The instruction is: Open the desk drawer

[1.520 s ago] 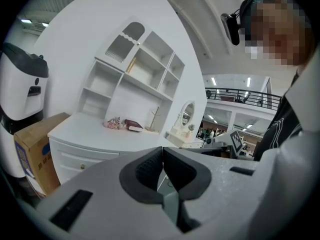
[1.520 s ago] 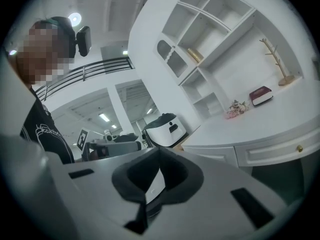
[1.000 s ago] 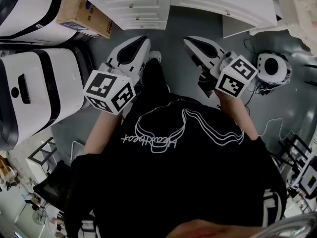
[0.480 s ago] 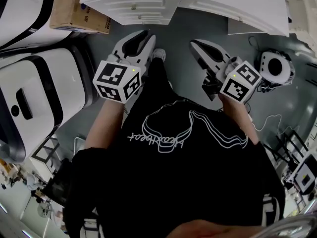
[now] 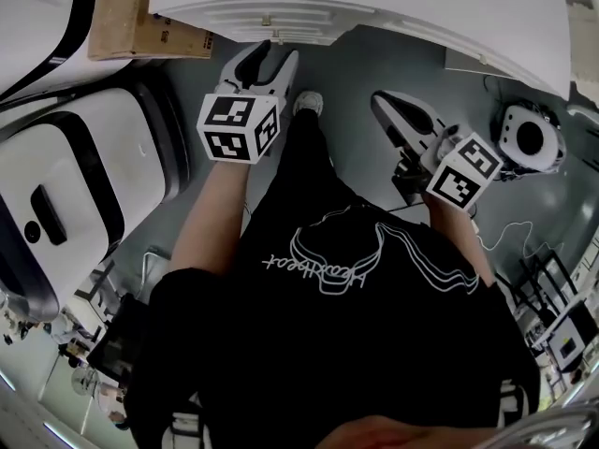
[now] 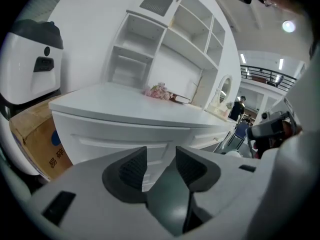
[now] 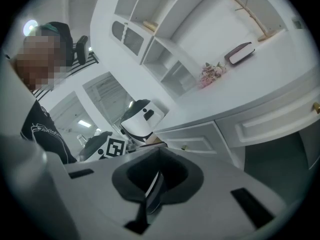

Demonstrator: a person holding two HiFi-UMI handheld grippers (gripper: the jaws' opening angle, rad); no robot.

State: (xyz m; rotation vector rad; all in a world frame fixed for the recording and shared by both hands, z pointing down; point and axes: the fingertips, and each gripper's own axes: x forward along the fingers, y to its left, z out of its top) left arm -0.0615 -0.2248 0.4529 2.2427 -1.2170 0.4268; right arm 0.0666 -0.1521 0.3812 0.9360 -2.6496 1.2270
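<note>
The white desk (image 5: 393,7) runs along the top of the head view, its drawer bank (image 5: 271,24) at the left end. My left gripper (image 5: 269,56) reaches toward that bank, tips just short of the drawer front (image 6: 120,141). Its jaws are opening, and the dark pads (image 6: 131,168) stand apart with nothing between them. My right gripper (image 5: 386,101) hangs lower over the grey floor, away from the desk, with its jaws shut and empty (image 7: 158,178). A drawer with a small brass knob (image 7: 184,147) shows beyond it.
A cardboard box (image 5: 140,17) stands against the desk's left side. Large white-and-black machines (image 5: 75,185) fill the left. A round white device (image 5: 529,138) with cables lies on the floor at right. My own shoe (image 5: 307,104) is between the grippers.
Both grippers have moved forward toward the desk, the left one farther, up to the drawer bank. A gap now shows between the left jaws. The head view has tipped closer to the desk.
</note>
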